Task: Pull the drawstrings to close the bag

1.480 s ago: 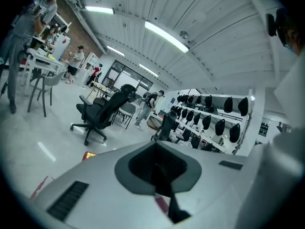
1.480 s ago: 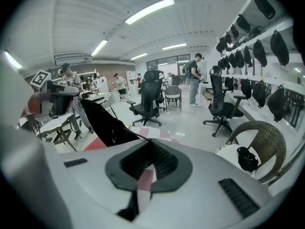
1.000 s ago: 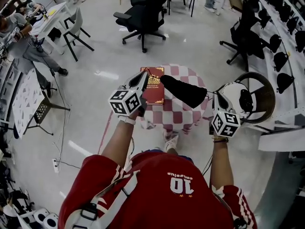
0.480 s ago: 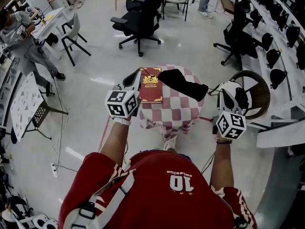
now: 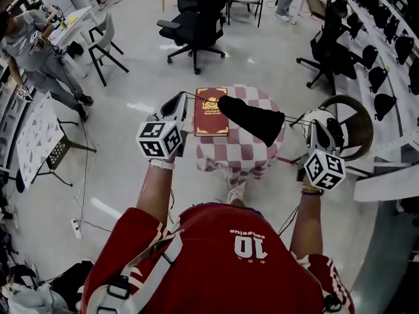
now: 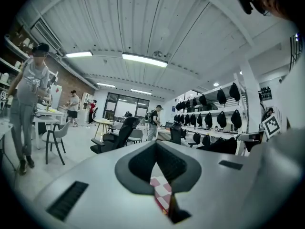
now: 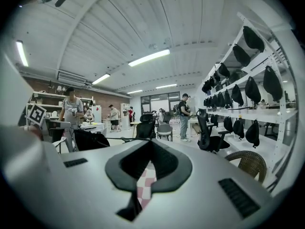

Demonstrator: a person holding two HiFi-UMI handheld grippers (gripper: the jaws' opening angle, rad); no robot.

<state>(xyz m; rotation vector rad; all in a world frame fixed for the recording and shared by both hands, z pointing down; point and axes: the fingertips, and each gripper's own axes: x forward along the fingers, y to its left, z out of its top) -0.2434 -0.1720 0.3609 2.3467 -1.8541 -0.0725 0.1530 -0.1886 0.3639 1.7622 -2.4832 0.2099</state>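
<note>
A black fabric drawstring bag (image 5: pixel 252 120) hangs in the air just above a small round table covered with a red and white checked cloth (image 5: pixel 243 154). A thin left drawstring (image 5: pixel 201 96) runs taut from the bag's narrow mouth to the left gripper (image 5: pixel 181 97), whose jaws are pressed together on it. On the other side, a thin right drawstring (image 5: pixel 294 118) stretches to the right gripper (image 5: pixel 306 120), its jaws likewise pinched together on the cord. The two grippers are well apart, with the bag between them. A dark red book with gold print (image 5: pixel 211 112) lies flat on the cloth beside the bag. A round wicker chair (image 5: pixel 362 128) stands near the right gripper.
</note>
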